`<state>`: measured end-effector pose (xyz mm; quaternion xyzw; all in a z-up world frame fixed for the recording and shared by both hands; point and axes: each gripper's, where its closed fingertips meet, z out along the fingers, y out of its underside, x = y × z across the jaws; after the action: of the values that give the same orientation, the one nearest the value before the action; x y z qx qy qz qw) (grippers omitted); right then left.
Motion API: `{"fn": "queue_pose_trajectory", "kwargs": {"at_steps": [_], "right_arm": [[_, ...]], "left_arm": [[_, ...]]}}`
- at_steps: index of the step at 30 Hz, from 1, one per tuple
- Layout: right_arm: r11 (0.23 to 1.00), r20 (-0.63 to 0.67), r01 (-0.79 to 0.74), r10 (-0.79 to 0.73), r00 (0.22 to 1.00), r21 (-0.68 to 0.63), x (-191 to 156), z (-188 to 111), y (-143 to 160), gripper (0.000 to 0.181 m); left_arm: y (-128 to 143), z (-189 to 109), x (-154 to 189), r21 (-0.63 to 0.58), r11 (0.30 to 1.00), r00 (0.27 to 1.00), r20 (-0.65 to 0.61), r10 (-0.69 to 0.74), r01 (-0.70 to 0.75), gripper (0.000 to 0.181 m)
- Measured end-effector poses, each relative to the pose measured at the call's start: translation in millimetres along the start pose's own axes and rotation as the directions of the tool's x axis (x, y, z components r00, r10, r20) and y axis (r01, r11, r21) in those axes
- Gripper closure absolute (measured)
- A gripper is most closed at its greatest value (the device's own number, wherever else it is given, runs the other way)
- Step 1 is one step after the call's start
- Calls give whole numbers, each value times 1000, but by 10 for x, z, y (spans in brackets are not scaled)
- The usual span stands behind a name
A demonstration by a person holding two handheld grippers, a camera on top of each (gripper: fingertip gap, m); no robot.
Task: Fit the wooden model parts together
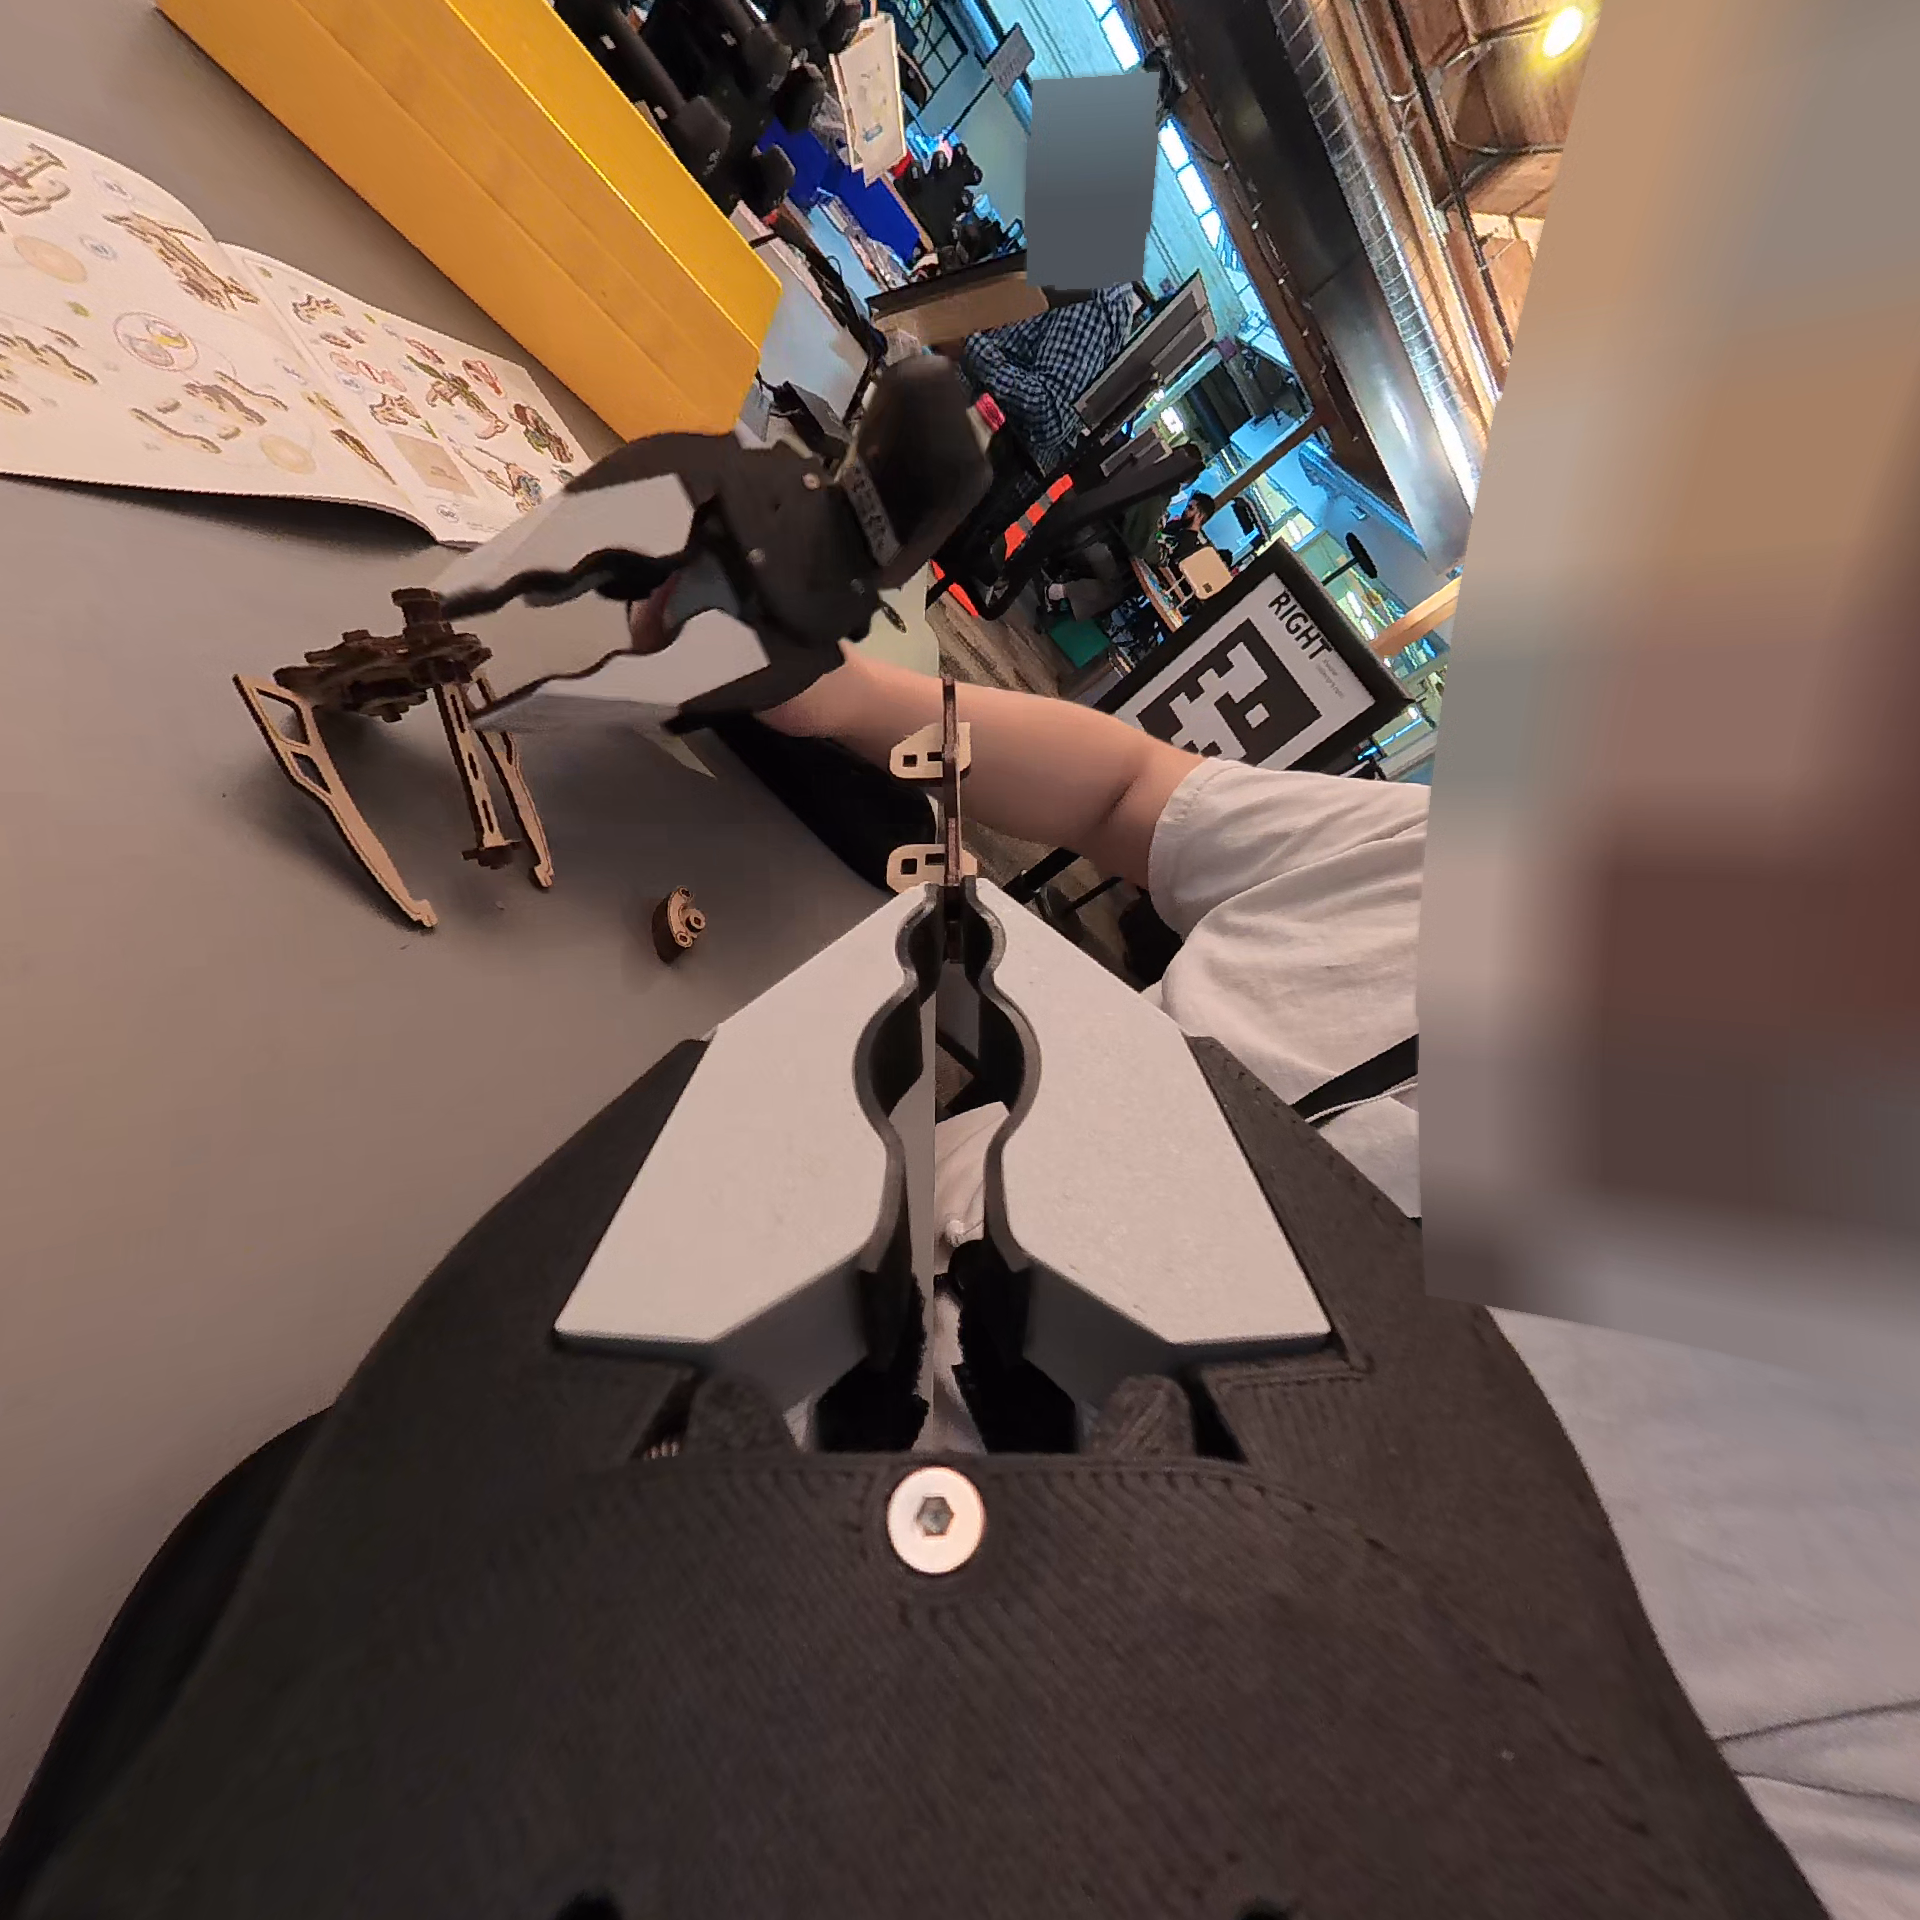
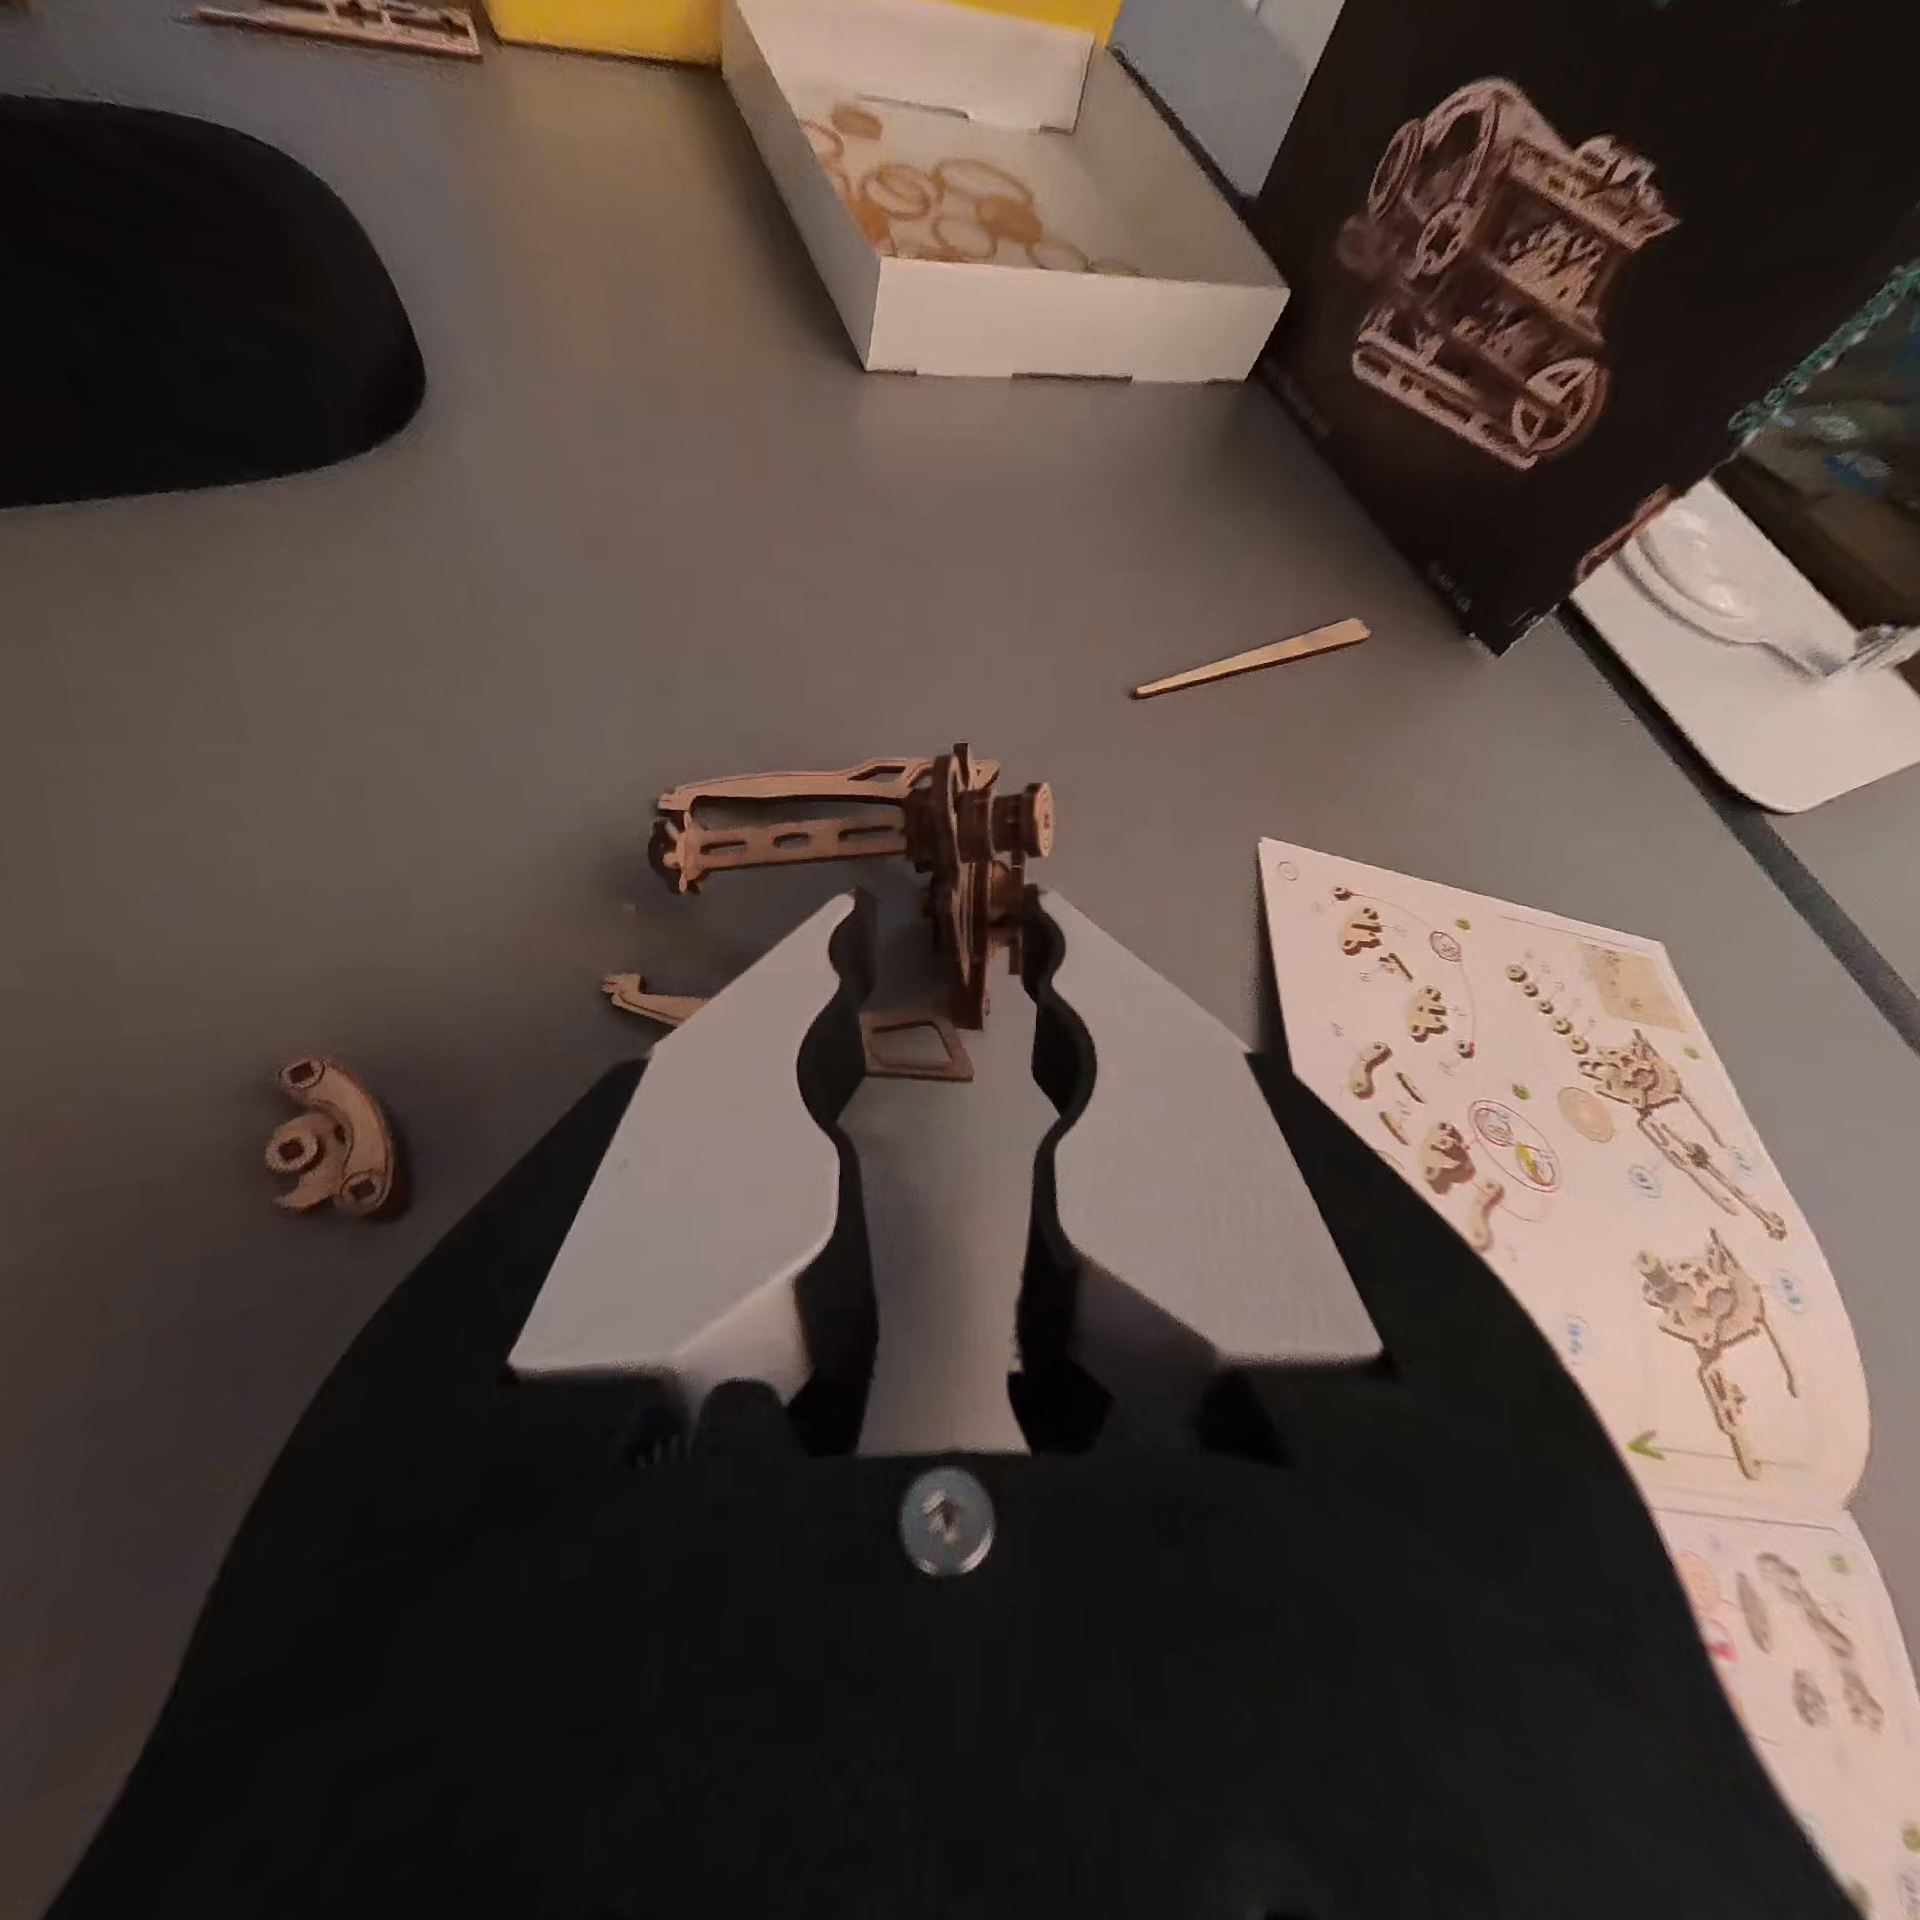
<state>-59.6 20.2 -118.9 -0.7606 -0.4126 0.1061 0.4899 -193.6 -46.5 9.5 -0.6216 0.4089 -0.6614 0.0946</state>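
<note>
My left gripper (image 1: 948,896) is shut on a thin flat wooden piece (image 1: 948,748), seen edge-on and sticking out past the fingertips, held off the table edge. My right gripper (image 2: 945,914) is open, its jaws on either side of the geared end of a partly built wooden assembly (image 2: 966,852) that stands on the grey table (image 2: 623,623). In the left wrist view the right gripper (image 1: 465,660) straddles the same assembly (image 1: 384,670) with its long legs. A small curved wooden part (image 2: 332,1138) lies loose to the left; it also shows in the left wrist view (image 1: 677,923).
An open instruction booklet (image 2: 1558,1143) lies at the right. A wooden stick (image 2: 1247,657), a white box of wooden rings (image 2: 987,208) and a black kit box (image 2: 1507,291) stand farther back. A black rounded object (image 2: 156,301) is at left. A yellow box (image 1: 499,187) borders the table.
</note>
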Motion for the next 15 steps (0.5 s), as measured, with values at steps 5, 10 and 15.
{"fn": "queue_pose_trajectory", "kwargs": {"at_steps": [5,10,15], "right_arm": [[955,167,-287,271,948,79,-66,-3,-192,179],[879,387,-460,384,839,126,-92,-38,-420,179],[930,341,-326,255,905,171,-116,36,-310,178]], "left_arm": [[-39,-24,-44,0,1000,1000,15,20,-20,181],[-221,20,-391,-55,979,971,125,202,-197,181],[-318,214,-689,-138,928,918,156,366,-346,181]]}}
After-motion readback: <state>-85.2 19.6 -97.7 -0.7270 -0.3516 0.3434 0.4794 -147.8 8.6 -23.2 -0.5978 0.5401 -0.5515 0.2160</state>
